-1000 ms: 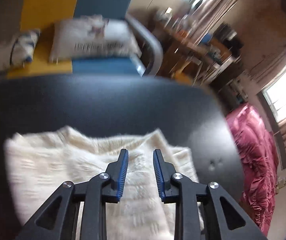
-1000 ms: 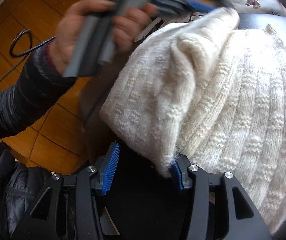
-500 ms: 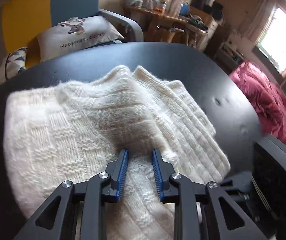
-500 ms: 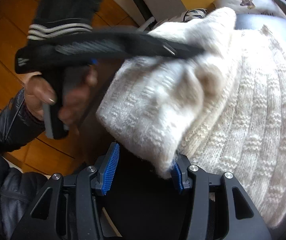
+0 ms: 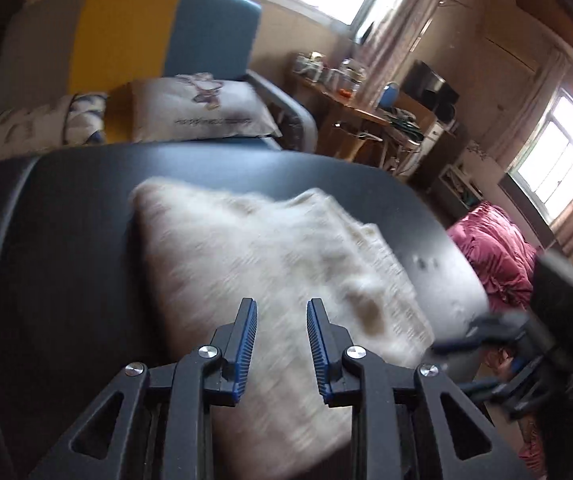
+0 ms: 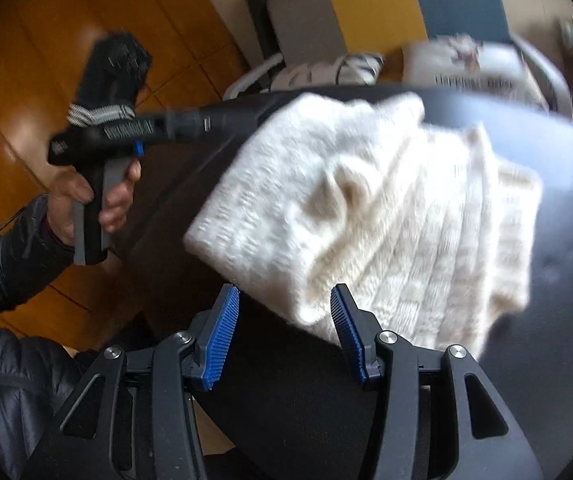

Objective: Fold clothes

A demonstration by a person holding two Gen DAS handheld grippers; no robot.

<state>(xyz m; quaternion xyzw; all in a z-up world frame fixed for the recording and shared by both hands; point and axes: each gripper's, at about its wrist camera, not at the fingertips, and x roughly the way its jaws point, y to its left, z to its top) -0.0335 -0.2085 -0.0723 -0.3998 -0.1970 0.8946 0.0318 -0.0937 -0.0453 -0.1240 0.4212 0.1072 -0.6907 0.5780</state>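
Note:
A cream knitted sweater (image 5: pixel 266 240) lies folded on the round black table (image 5: pixel 66 240). My left gripper (image 5: pixel 281 302) hovers over the sweater's near edge; its jaws are opening and nothing is between them. In the right wrist view the sweater (image 6: pixel 366 208) is a thick bundle with a dented top fold. My right gripper (image 6: pixel 285 288) stands open just in front of the bundle's near corner, and its pads press on nothing. A hand (image 6: pixel 114 200) in a dark padded sleeve holds the left tool's handle at the table's left edge.
Behind the table stands a sofa (image 5: pixel 166 40) in grey, yellow and blue, with printed pillows (image 5: pixel 202 108) on it. A cluttered wooden desk (image 5: pixel 350 108) is at the back right and a pink quilt (image 5: pixel 498 256) at the right. Wooden floor (image 6: pixel 38 60) lies to the left of the table (image 6: pixel 566 200).
The left gripper has drawn back off the sweater, which now looks smaller and further off. The right gripper has risen and backed away, so the sweater's edge no longer touches its right finger.

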